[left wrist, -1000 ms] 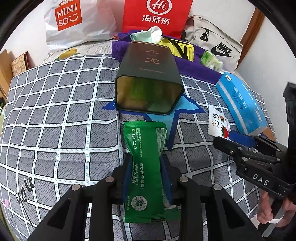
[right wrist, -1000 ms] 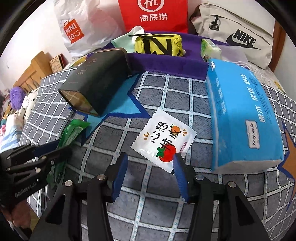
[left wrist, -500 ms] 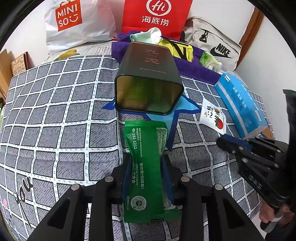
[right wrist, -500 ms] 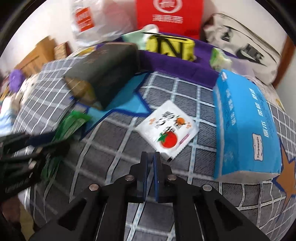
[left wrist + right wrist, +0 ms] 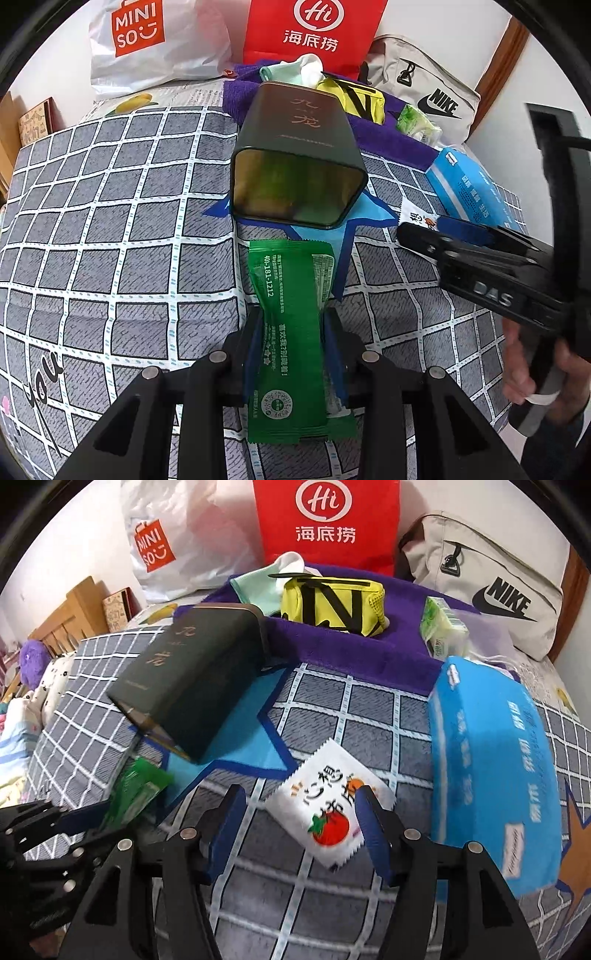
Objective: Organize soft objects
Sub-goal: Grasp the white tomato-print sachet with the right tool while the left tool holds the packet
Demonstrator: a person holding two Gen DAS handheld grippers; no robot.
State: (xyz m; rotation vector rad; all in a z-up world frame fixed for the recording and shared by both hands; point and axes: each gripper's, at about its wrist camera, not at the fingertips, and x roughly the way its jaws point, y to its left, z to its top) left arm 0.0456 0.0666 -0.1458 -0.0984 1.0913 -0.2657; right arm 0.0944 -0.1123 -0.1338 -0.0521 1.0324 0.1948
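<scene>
My left gripper (image 5: 291, 325) is shut on a green snack packet (image 5: 291, 295), which points at the open mouth of a dark tin (image 5: 295, 177) lying on its side on the checked bedspread (image 5: 110, 221). My right gripper (image 5: 300, 797) hangs just above a white sachet with a tomato picture (image 5: 325, 812). Its jaws are opening, and the sachet lies flat on the bedspread below them, partly under the right fingertip, with no pad pressing on it. The tin (image 5: 192, 686) and the green packet (image 5: 140, 794) show at the left of the right wrist view.
A blue tissue pack (image 5: 491, 768) lies right of the sachet. Behind, a purple towel (image 5: 332, 650) holds a yellow pouch (image 5: 332, 605), a mint cloth and a green tissue pack (image 5: 441, 631). White, red and grey bags line the wall. A hand (image 5: 524, 373) holds the right gripper.
The right gripper snapped shut half a second ago and now stands open again, closer to the white sachet. The left gripper has kept still with the green packet.
</scene>
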